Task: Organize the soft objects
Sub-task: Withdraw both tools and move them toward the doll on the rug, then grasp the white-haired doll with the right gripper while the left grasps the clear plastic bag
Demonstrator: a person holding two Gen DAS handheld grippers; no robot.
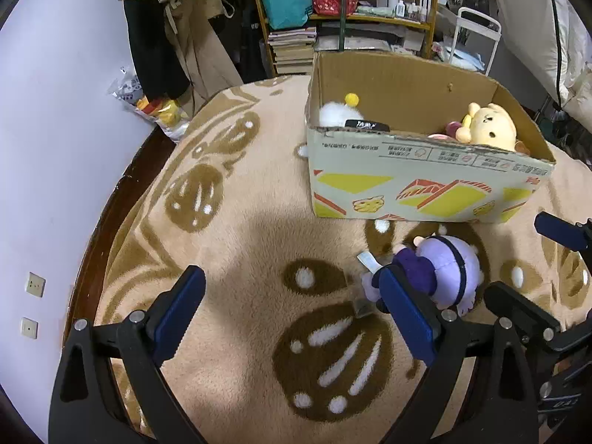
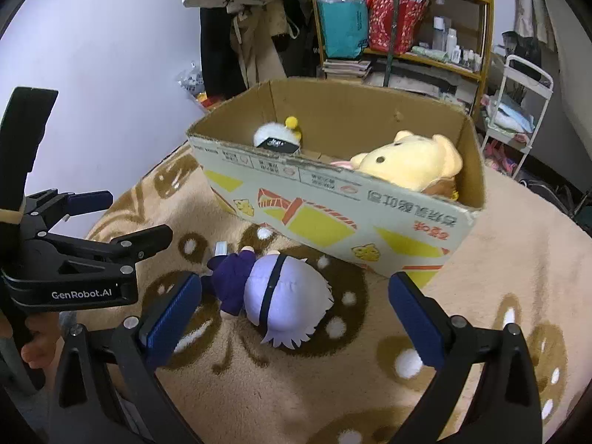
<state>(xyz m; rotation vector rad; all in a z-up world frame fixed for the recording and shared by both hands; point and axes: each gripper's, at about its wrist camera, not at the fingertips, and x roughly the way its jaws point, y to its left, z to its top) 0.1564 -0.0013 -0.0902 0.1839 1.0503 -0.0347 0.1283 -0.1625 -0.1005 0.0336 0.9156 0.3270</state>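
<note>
A purple plush doll (image 2: pixel 273 296) with a pale lilac head lies on the tan blanket in front of the cardboard box (image 2: pixel 333 214). My right gripper (image 2: pixel 294 318) is open and hovers over the doll, its fingers spread wide on either side. My left gripper (image 1: pixel 292 307) is open over bare blanket, and the same doll (image 1: pixel 440 270) lies just past its right finger. Inside the box (image 1: pixel 407 188) sit a yellow bear plush (image 1: pixel 488 125) and a white fluffy plush with a yellow pom (image 1: pixel 338 111). The left gripper (image 2: pixel 107 222) also shows at the left of the right wrist view.
The blanket (image 1: pixel 259 229) covers a round dark-rimmed table near a pale wall. Behind stand shelves (image 2: pixel 407 18) with bags, books and bottles, hanging coats (image 1: pixel 166 37) and a white trolley (image 2: pixel 518 111). A plastic bag of toys (image 1: pixel 155 107) lies by the wall.
</note>
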